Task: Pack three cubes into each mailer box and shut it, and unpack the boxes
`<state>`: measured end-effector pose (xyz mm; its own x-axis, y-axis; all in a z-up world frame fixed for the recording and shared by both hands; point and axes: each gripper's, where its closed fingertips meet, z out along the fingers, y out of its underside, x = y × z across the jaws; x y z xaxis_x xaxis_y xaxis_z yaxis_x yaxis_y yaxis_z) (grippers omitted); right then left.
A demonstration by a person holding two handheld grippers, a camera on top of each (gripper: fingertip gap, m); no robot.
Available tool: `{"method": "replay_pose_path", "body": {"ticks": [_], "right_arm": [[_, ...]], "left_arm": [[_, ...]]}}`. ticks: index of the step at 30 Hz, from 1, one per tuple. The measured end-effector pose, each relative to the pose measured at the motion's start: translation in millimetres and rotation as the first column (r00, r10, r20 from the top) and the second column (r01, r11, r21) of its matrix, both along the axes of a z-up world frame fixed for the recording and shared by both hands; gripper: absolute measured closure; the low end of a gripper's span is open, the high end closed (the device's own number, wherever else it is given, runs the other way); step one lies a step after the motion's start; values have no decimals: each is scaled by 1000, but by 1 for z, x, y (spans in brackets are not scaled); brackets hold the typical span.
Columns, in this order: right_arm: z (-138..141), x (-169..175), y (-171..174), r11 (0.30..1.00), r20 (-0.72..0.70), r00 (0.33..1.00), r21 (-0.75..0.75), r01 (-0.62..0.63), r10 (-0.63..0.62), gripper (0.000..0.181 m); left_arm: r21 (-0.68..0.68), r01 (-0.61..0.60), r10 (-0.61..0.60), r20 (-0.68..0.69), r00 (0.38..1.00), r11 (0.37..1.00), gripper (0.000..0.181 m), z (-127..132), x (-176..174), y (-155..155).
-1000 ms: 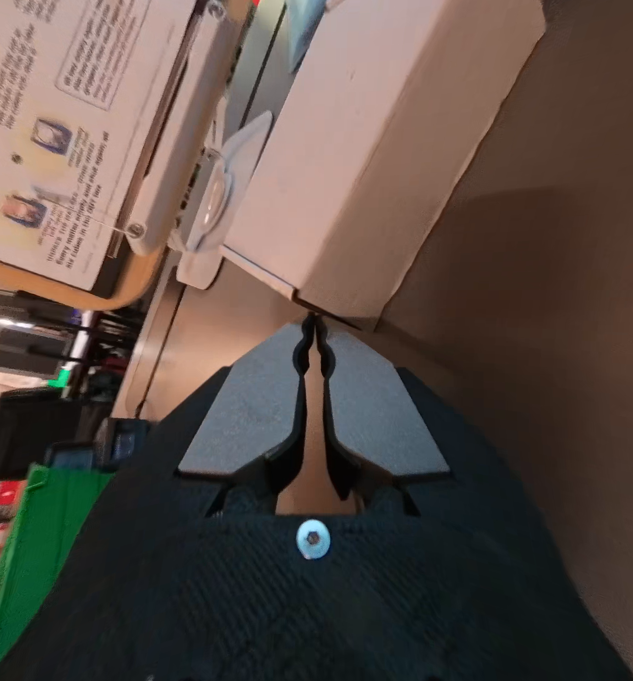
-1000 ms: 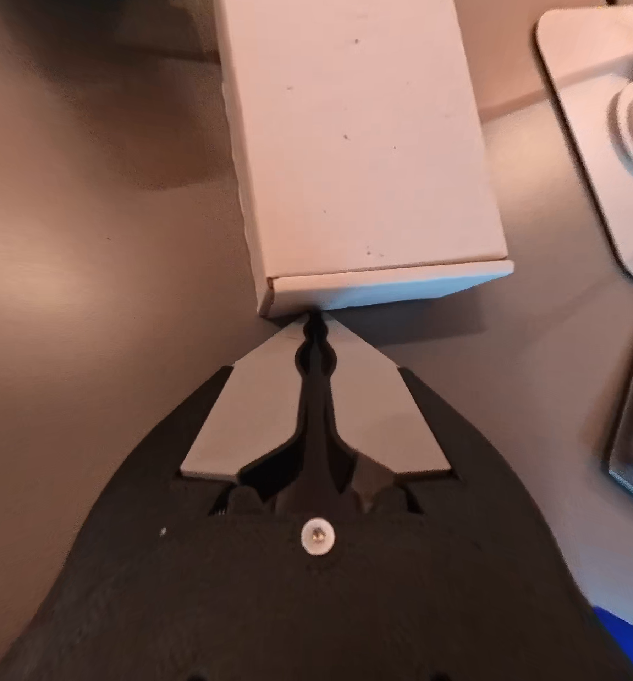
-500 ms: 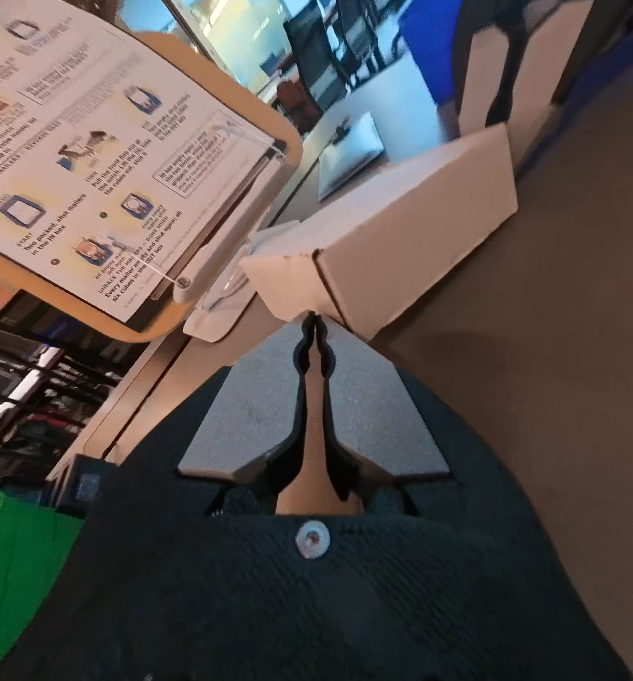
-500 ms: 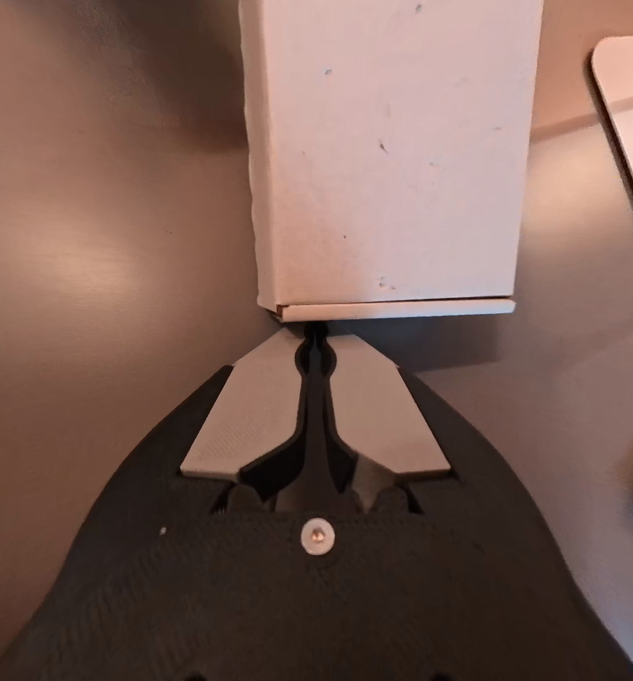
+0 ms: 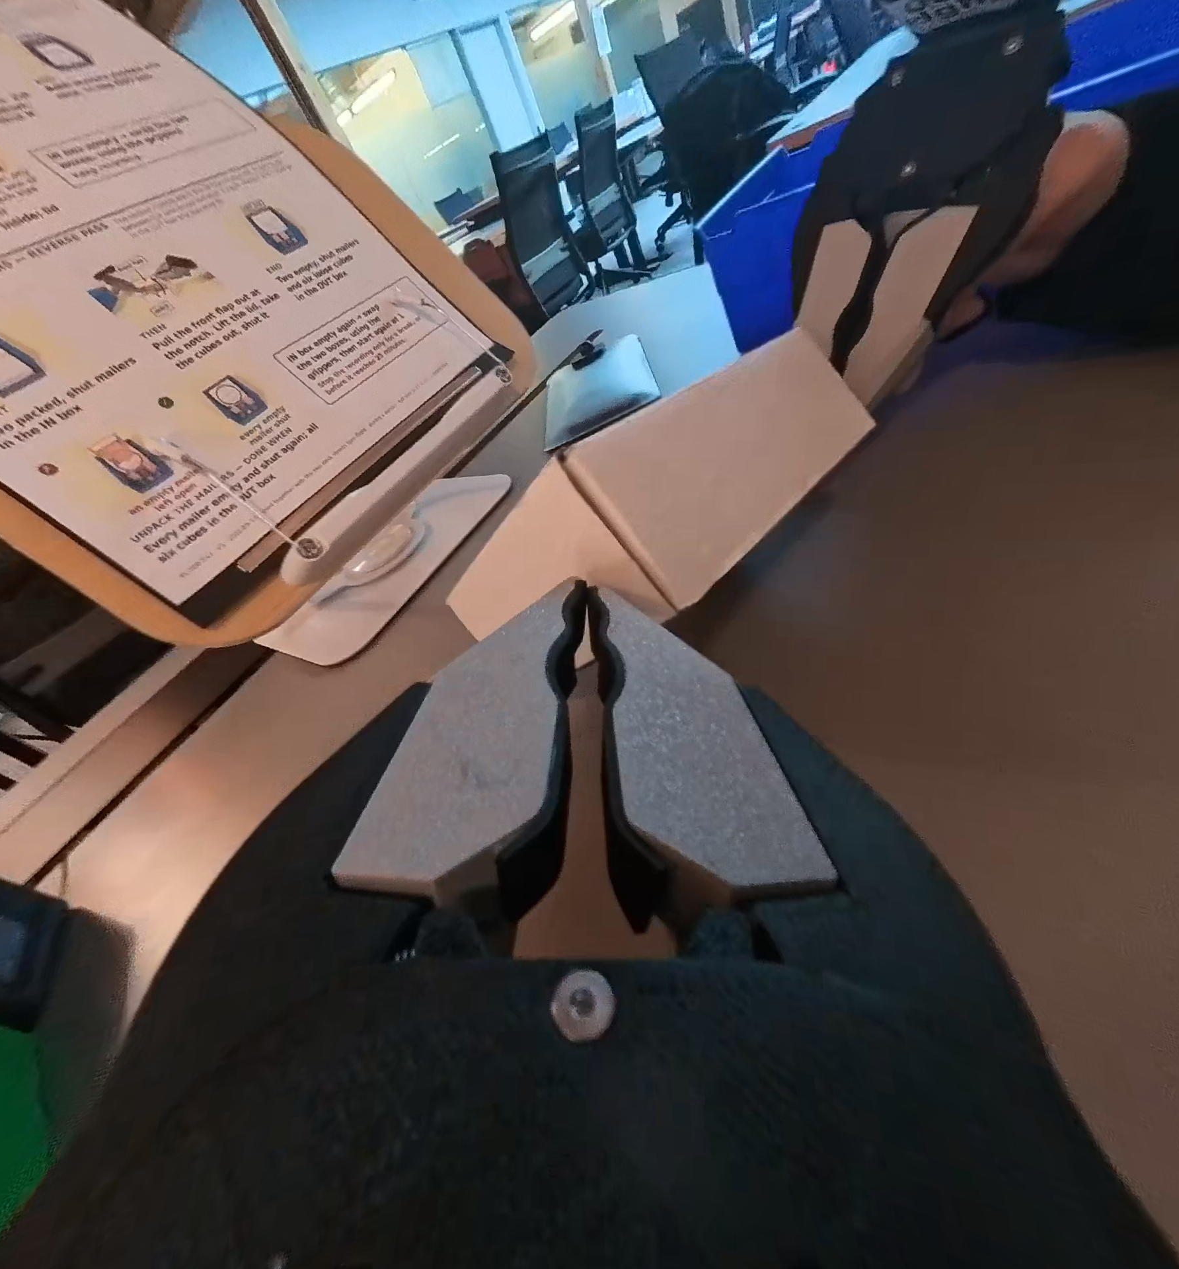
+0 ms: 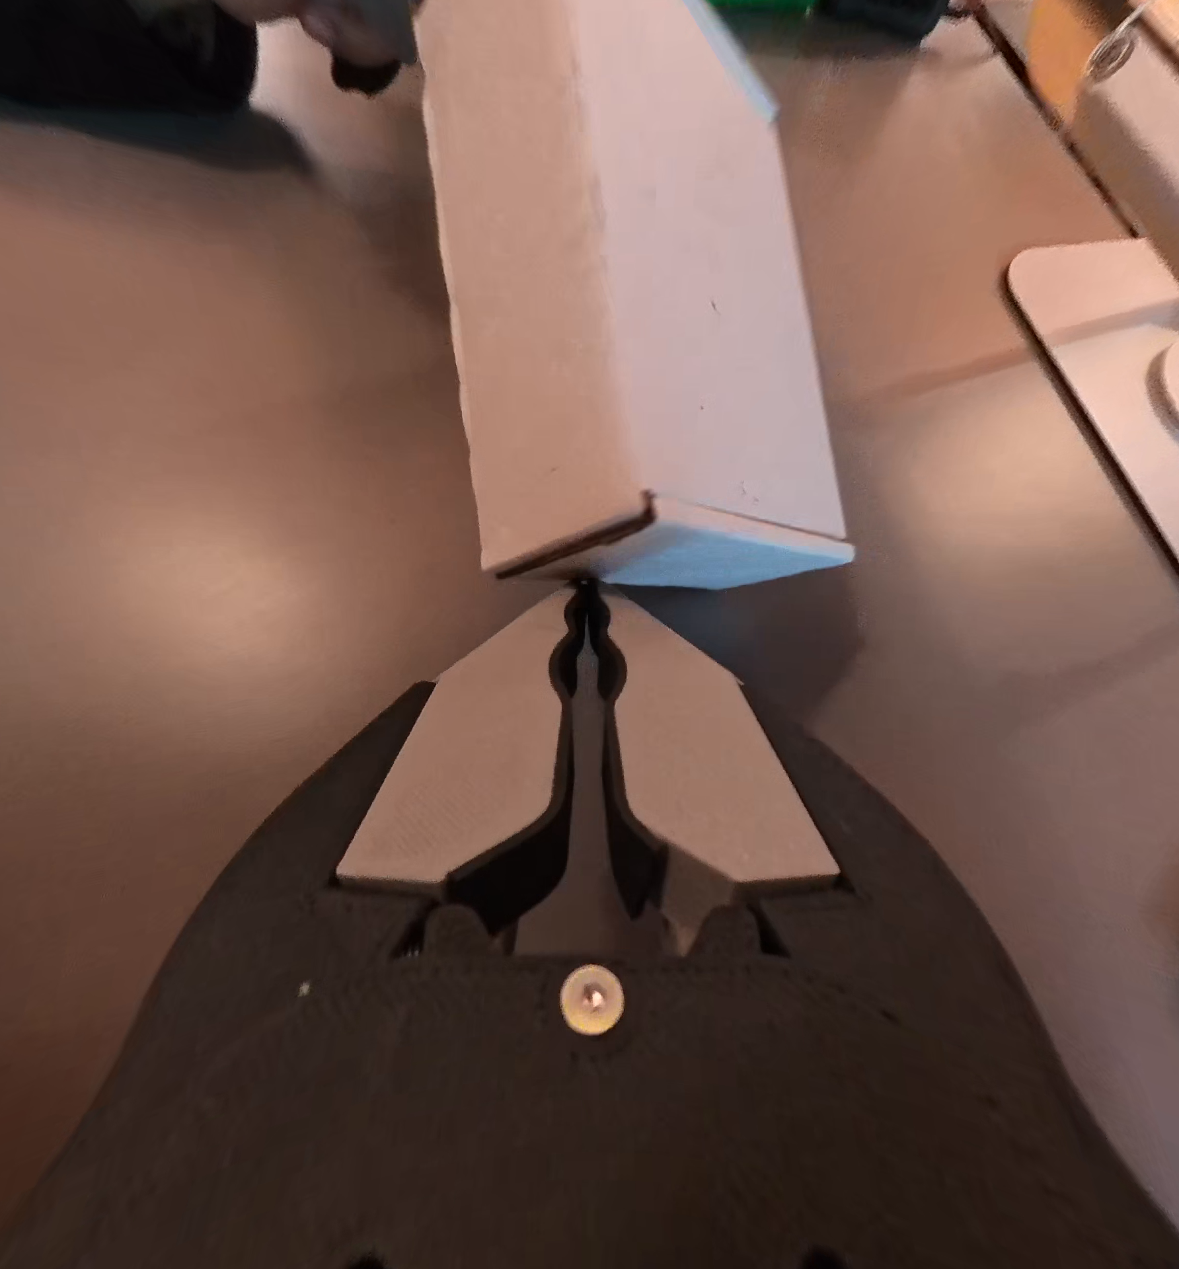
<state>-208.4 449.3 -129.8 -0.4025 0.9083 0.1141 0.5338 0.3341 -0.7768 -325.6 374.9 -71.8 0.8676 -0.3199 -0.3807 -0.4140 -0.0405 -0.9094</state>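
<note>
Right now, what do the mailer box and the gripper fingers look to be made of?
The mailer box looks like white matte cardboard: a brown raw edge shows along its end seam, with scuffs on the face. The right gripper fingers look like grey 3D-printed plastic, faintly layered, on a black textured body; likely, not certain.

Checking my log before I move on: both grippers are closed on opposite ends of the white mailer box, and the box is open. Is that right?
Not quite. The mailer box is shut, not open: the right wrist view shows its flaps folded flat with no view inside. The rest holds: the left gripper and the right gripper are closed on its opposite ends.
</note>
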Motion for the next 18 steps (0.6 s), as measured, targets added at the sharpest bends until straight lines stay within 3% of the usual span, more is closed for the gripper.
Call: {"method": "replay_pose_path", "body": {"ticks": [9,18], "right_arm": [[41,-2,7,991,-177,983,-130,25,-48,181],[34,-3,9,992,-151,987,-123,34,-53,181]], "left_arm": [[-37,4,-2,57,998,999,181,1,-6,-3],[-104,0,11,105,994,995,181,-12,-10,0]]}}
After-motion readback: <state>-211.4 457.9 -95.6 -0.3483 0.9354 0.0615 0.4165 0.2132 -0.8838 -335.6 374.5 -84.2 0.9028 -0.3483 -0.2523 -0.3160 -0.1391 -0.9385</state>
